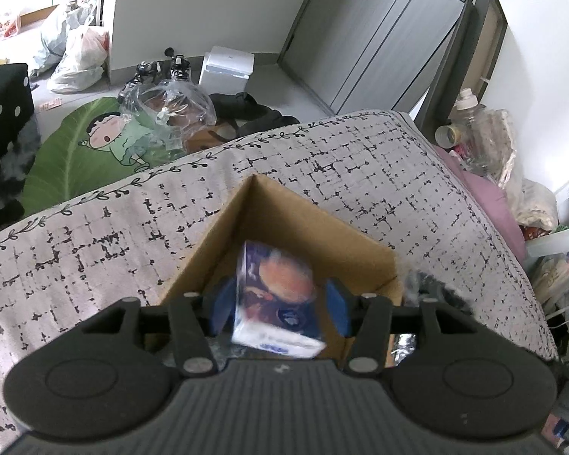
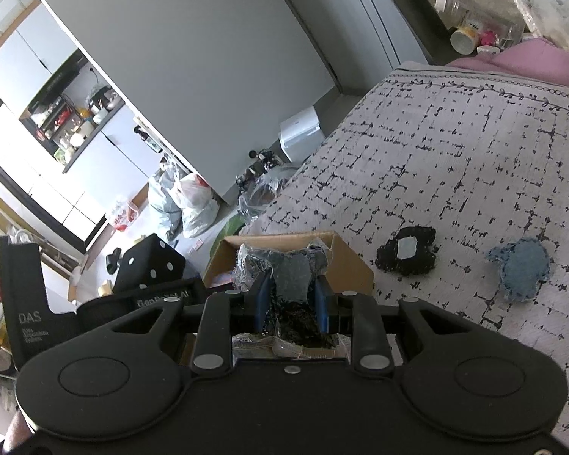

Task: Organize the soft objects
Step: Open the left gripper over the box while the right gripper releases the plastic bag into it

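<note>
A blurred tissue pack [image 1: 275, 299] printed with a burger picture is seen between the blue pads of the left tongs [image 1: 280, 305], directly above the open cardboard box [image 1: 208, 242] that sits on the patterned bed cover [image 1: 360, 174]; the jaws are partly spread and the right pad appears clear of the pack, so the pack is judged to be released into the box. The right tongs [image 2: 290, 303] are clamped narrow on a crinkly bag of dark soft material [image 2: 288, 276], which is held just in front of the same box [image 2: 356, 265]. Two more soft pieces, a black one [image 2: 406, 252] and a blue one [image 2: 519, 267], lie well off to the right of the right tongs on the bed cover. For a clean drop, the left tongs are best kept centred over the box opening and widened fully before being lifted straight out, so the pack is not dragged back over the rim; the bag is best kept aside until the opening is free
</note>
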### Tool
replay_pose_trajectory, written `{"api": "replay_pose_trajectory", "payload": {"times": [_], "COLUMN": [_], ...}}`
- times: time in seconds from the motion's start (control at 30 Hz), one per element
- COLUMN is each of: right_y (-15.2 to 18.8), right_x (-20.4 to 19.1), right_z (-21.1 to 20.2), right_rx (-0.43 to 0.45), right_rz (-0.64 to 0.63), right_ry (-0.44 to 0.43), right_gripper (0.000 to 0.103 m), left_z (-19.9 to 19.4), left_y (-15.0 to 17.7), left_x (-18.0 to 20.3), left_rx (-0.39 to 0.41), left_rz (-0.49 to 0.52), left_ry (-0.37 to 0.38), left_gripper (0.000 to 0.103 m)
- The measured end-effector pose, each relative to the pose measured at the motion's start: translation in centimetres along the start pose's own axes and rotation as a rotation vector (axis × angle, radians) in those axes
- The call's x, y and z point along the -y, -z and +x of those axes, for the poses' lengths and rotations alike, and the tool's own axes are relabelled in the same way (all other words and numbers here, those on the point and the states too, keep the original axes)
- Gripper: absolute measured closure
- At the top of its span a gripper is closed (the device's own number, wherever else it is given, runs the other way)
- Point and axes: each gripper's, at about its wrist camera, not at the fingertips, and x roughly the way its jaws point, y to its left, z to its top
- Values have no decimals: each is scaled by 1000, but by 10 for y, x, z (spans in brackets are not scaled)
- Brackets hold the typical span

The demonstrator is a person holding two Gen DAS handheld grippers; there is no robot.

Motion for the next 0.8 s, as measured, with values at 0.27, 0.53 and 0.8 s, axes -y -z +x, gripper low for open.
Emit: {"api": "replay_pose_trajectory", "payload": {"times": [0.27, 0.53, 0.8], "right_y": [5, 5, -3], "right_x": [-8, -18, -5], "right_z": [11, 7, -12], "right_rx": [-17, 6, 47], "right_rz": [-14, -22, 20], "right_ry": [-1, -38, 27], "right_gripper": [77, 52, 30], "left_z": [-14, -26, -37], "left_y": [-5, -4, -1], "left_x": [-9, -15, -4], "left_rx": [31, 59, 39], "left_rz": [-9, -25, 15], "left_ry": [-11, -18, -30], "left_gripper": [41, 29, 13]}}
